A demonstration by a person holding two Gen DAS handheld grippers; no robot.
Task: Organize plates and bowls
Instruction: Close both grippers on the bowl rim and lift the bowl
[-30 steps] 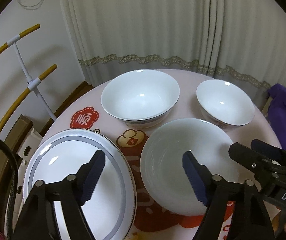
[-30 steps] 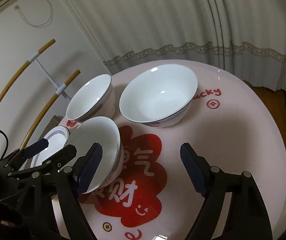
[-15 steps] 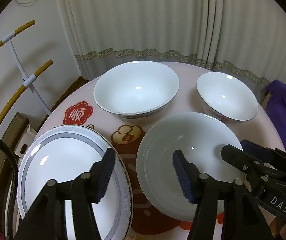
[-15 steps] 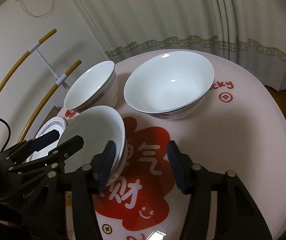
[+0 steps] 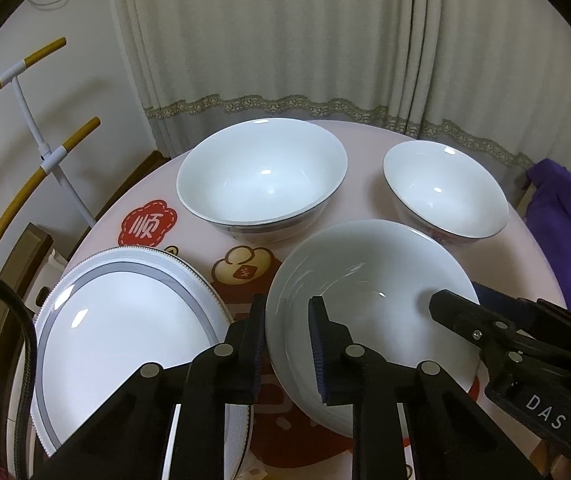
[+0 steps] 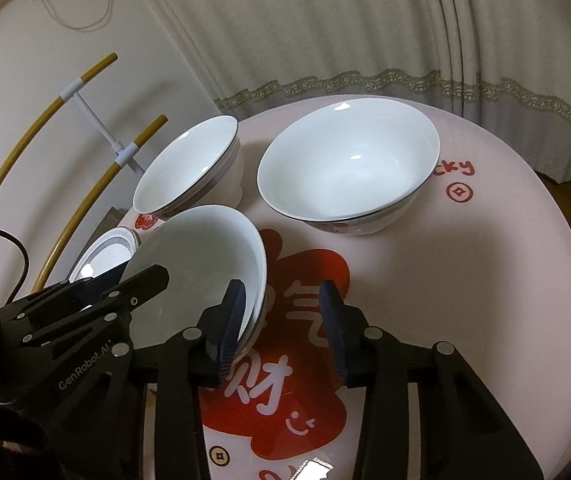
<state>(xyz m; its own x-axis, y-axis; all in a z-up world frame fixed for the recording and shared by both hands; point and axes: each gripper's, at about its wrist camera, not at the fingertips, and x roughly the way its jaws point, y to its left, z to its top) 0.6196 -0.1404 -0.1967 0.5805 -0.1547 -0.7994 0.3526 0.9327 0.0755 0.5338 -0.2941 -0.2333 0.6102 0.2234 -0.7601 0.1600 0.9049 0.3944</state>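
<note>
Both claws have narrowed since a second ago. Now the left claw [image 5: 285, 344] straddles the near-left rim of the shallow white ceramic bowl [image 5: 369, 276] on the pink round tabletop [image 6: 485, 240], jaws apart with the rim between them; contact is hard to confirm. Across the bowl, the right claw [image 6: 283, 322] brackets the opposite rim, also not yet clamped, likely for a two-sided lift. A grey-banded white plate [image 5: 125, 328] lies just left; a large white bowl [image 5: 261, 184] and a smaller white bowl [image 5: 445, 192] stand behind.
</note>
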